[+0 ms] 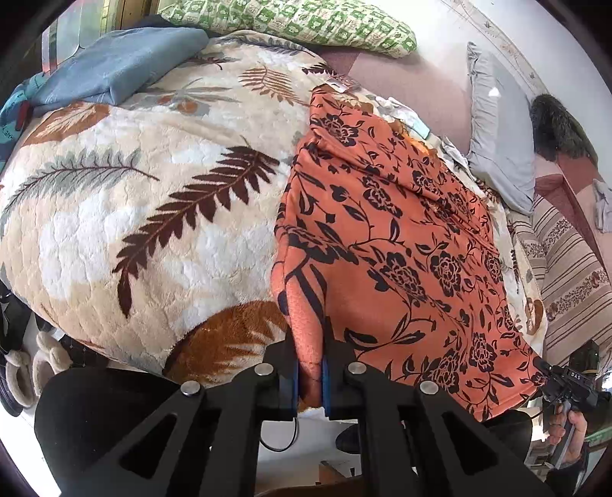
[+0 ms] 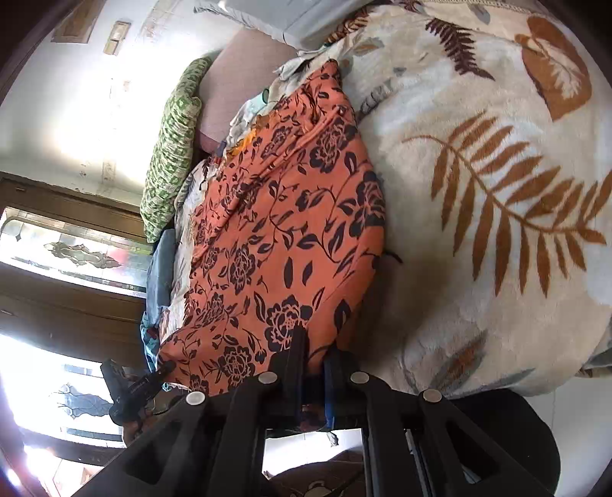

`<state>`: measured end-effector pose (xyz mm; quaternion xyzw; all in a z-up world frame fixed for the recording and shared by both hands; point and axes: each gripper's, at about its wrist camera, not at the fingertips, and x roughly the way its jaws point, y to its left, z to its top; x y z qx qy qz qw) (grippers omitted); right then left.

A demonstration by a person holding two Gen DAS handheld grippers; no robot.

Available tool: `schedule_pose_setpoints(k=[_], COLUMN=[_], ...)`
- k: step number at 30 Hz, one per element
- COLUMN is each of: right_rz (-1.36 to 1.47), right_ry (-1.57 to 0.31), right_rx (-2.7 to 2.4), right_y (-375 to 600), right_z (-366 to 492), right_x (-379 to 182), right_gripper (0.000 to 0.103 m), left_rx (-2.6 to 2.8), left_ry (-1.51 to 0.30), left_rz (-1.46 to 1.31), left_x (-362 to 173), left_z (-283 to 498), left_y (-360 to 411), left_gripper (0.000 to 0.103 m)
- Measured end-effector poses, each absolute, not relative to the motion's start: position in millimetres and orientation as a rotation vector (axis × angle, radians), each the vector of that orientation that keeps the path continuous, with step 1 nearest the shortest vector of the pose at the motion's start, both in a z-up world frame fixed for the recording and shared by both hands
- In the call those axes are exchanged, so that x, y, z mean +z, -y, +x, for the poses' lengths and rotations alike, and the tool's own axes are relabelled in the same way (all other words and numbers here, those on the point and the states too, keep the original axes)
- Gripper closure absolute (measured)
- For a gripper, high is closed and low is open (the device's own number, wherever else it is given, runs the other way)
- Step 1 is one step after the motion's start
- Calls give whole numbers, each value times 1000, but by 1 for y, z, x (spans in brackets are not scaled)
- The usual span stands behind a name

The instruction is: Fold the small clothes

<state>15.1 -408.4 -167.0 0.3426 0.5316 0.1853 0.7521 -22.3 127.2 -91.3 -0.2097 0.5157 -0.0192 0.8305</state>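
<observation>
An orange garment with black flowers (image 1: pixel 401 237) lies stretched on a cream leaf-print blanket (image 1: pixel 134 214) over the bed. My left gripper (image 1: pixel 310 367) is shut on the garment's near left corner at the bed's edge. My right gripper (image 2: pixel 313 367) is shut on the garment's (image 2: pixel 275 237) other near corner. In the left wrist view the right gripper (image 1: pixel 550 376) shows at the lower right, clamped on that corner. In the right wrist view the left gripper (image 2: pixel 153 378) shows at the lower left, holding its corner. The far end of the garment rests near the pillows.
A green patterned pillow (image 1: pixel 306 23) and a folded blue cloth (image 1: pixel 114 65) lie at the head of the bed. A grey pillow (image 1: pixel 501 130) and small white clothes (image 1: pixel 401 111) lie beyond the garment. A striped sheet (image 1: pixel 566 275) hangs at the right. Slippers (image 1: pixel 23 367) sit on the floor.
</observation>
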Motion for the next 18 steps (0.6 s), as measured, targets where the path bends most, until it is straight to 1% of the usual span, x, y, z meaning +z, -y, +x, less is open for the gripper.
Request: schedule_pose_setpoints(k=[7,11,15,18], right_rz=[833,898,961,995], right_ry=[-1110,-1062,-984,-919], right_rx=[421,472,537,586], right_y=[414,413,413,413], right_z=[19,20,42,76], right_x=[-162,-157,-138,-118], right_gripper=[95,95,95,95], left_rx=[-67,-81,-94,-116], left_ry=[-1069,-1017,-964,-923], left_rz=[-437,-413,-373,-348], left_x=[-80,-61,-32,-8], left_z=[-26,-19,10,48], left_y=[-116,-116,-116,-114], left_gripper=[94,94,94,94])
